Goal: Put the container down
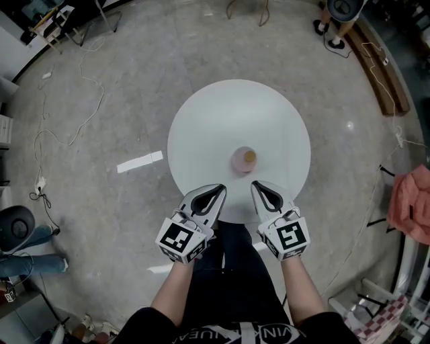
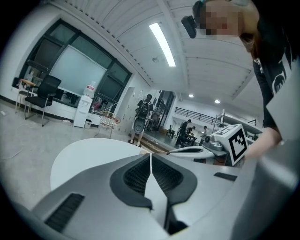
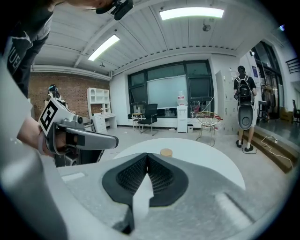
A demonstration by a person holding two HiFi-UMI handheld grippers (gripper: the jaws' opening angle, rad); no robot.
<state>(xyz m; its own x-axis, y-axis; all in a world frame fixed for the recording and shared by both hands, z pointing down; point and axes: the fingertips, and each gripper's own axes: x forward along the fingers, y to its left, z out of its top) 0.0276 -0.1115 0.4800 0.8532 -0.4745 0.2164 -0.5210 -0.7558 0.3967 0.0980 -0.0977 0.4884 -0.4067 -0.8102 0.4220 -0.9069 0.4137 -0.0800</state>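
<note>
A small pink container (image 1: pixel 244 159) with a round cork-coloured lid stands upright near the middle of the round white table (image 1: pixel 201 127). Only its lid (image 3: pixel 166 152) shows above my jaws in the right gripper view. My left gripper (image 1: pixel 220 190) and right gripper (image 1: pixel 256 186) hover side by side over the table's near edge, both a short way before the container and apart from it. The left gripper (image 2: pixel 151 154) has its jaws pressed together with nothing between them. The right gripper (image 3: pixel 148 154) is likewise shut and empty.
Cables trail over the grey floor at the left, near a white tape strip (image 1: pixel 140 162). A person (image 1: pixel 339 20) stands beyond the table beside a wooden bench (image 1: pixel 384 74). Pink cloth (image 1: pixel 416 201) hangs at the right. Another person's legs (image 1: pixel 27 250) lie at the lower left.
</note>
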